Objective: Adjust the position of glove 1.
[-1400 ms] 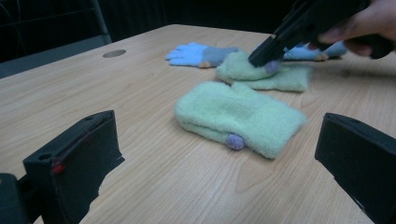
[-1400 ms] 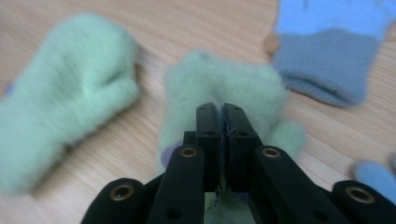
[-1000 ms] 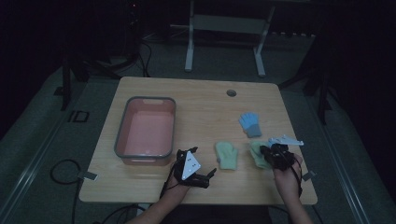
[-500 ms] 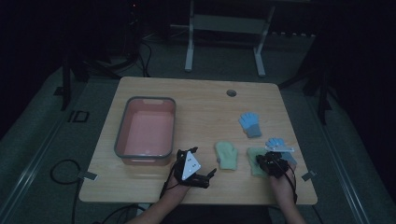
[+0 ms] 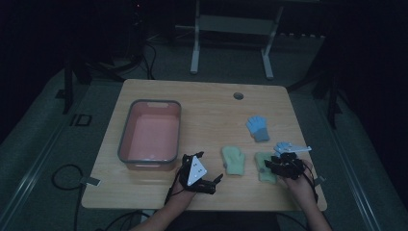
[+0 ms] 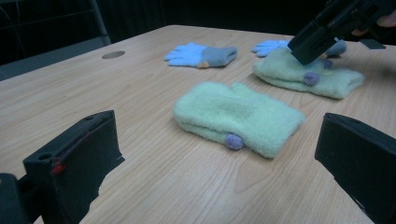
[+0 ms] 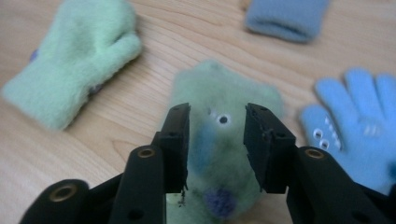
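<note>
Hovering over the right-hand green mitten [image 5: 263, 166] is the right gripper [image 7: 217, 140], jaws parted and just been opening, with the mitten seen below and between them but not pinched by the pads. That mitten is laid flat near the table's [image 5: 207, 103] front edge, on the person's right; little googly eyes and a purple button can be made out on it in the right gripper view. A light blue glove [image 7: 359, 121] is found just beside it, fingers spread, and a second blue glove [image 5: 258, 127] with a grey cuff is set further back on the wood.

A second green mitten [image 6: 238, 116] is placed just left of the first, apart from it, with a purple button on its cuff. The left gripper [image 5: 199, 172] is held low near the front edge, pointed toward that mitten, jaws spread wide and nothing gripped.

A pink bin [image 5: 126, 139] with a grey rim is parked on the left half of the table, well apart from the mittens.
</note>
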### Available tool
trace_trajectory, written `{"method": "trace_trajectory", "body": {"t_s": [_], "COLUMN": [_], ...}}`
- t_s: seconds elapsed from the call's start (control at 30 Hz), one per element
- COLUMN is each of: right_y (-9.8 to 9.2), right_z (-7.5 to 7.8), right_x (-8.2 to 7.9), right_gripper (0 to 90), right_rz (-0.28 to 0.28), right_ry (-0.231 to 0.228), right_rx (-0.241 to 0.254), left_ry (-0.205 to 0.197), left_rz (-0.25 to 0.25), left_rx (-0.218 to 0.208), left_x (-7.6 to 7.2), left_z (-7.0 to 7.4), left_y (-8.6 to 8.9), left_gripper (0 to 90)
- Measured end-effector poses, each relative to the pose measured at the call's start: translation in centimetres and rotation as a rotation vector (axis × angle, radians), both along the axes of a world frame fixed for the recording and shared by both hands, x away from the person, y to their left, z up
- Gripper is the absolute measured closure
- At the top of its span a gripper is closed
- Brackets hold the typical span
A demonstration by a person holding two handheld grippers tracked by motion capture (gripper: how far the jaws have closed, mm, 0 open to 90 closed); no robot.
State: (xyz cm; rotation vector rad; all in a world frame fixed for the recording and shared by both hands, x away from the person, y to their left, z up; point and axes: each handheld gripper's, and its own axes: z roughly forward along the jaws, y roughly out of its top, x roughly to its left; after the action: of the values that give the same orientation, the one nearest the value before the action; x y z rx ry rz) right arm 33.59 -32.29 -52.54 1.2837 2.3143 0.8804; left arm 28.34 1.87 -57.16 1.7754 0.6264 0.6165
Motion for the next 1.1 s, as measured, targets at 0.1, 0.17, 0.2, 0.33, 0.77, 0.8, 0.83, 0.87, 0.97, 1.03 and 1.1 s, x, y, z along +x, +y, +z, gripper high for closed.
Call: {"method": "trace_trajectory", "body": {"t_s": [0.1, 0.17, 0.2, 0.33, 0.77, 0.8, 0.83, 0.87, 0.97, 1.03, 1.1], "right_y": [-0.2, -0.4, -0.4, -0.3, 0.1, 0.2, 0.3, 0.3, 0.7, 1.2, 1.8], "right_z": [0.2, 0.2, 0.1, -1.0, -1.4, -1.2, -0.9, -0.5, 1.2, 2.4, 3.6], "right_x": [0.4, 0.7, 0.8, 0.9, 0.7, 0.6, 0.6, 0.6, 0.5, 0.6, 0.7], "right_gripper": [59.2, 59.2, 59.5, 57.6, 84.3, 85.1, 85.3, 85.4, 85.6, 85.6, 85.6], "right_rz": [0.062, 0.085, 0.092, 0.107, 0.048, 0.047, 0.040, 0.032, 0.038, 0.050, 0.056], "right_ry": [-0.009, 0.000, 0.007, 0.031, 0.044, 0.036, 0.033, 0.021, -0.018, -0.043, -0.065], "right_rx": [-0.019, -0.031, -0.026, -0.046, -0.020, -0.030, -0.028, -0.014, 0.009, 0.004, -0.001], "left_ry": [0.002, 0.004, 0.004, 0.003, 0.001, 0.001, 0.001, 0.001, 0.001, 0.001, -0.001], "left_rz": [0.001, 0.003, 0.004, 0.005, 0.017, 0.018, 0.018, 0.017, 0.016, 0.016, 0.015], "left_rx": [-0.001, -0.003, -0.004, -0.003, -0.008, -0.009, -0.009, -0.008, -0.006, -0.006, -0.005], "left_x": [0.0, 0.0, 0.0, 0.0, 0.0, 0.0, 0.0, 0.0, 0.0, 0.0, 0.0], "left_z": [0.0, 0.0, 0.0, 0.0, 0.0, 0.0, 0.0, 0.0, 0.0, 0.0, 0.0], "left_y": [0.0, 0.0, 0.0, 0.0, 0.1, 0.1, 0.1, 0.1, 0.1, 0.1, 0.1], "left_gripper": [0.0, 0.0, 0.0, 0.0, 0.0, 0.0, 0.0, 0.0, 0.0, 0.0, 0.0]}}
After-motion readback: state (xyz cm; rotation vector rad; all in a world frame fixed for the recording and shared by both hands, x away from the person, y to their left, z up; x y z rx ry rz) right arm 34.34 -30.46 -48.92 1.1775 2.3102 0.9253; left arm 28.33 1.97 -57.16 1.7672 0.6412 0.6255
